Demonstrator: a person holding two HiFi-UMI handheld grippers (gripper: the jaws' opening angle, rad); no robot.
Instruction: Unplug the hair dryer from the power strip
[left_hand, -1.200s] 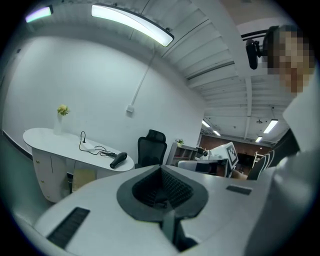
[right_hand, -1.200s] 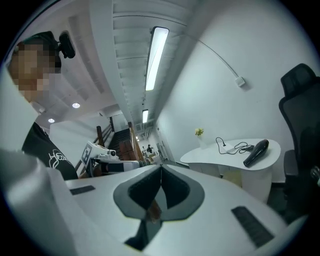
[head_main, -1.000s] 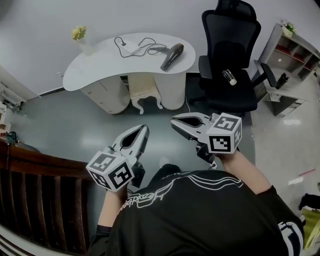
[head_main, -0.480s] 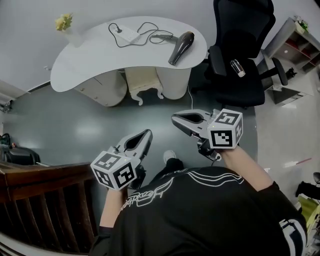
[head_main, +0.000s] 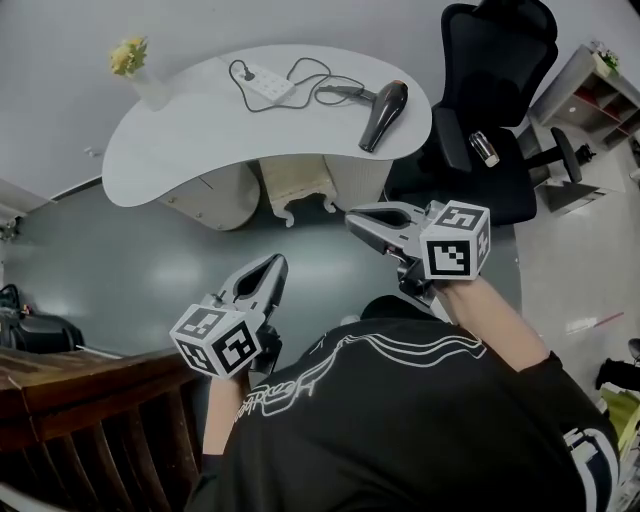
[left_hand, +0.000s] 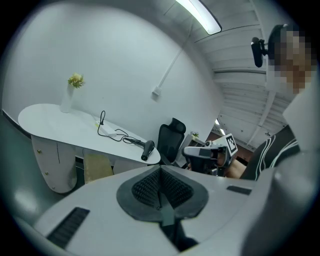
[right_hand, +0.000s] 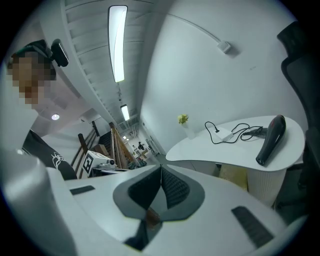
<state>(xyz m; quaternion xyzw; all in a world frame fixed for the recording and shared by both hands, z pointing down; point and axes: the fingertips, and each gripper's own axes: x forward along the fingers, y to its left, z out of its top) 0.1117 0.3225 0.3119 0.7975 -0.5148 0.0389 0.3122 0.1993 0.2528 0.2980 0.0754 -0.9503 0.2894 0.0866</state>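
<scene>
Your left gripper (head_main: 268, 270) and right gripper (head_main: 362, 219) are pressed together, empty, well apart from the counter (head_main: 190, 140). The hair dryer (head_main: 384, 112) lies at its right end, the power strip (head_main: 271, 78) near its back edge.

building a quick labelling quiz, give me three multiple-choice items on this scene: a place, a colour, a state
1. Where does the hair dryer lie? A in a basket; B on the white table; C in a sink.
2. What colour is the power strip? A white; B red; C black.
3. How is the left hand-held gripper? A shut on a cord; B wide open; C shut, empty.
Answers: B, it rests on the tabletop; A, its casing is white; C, its pads meet with nothing between.
</scene>
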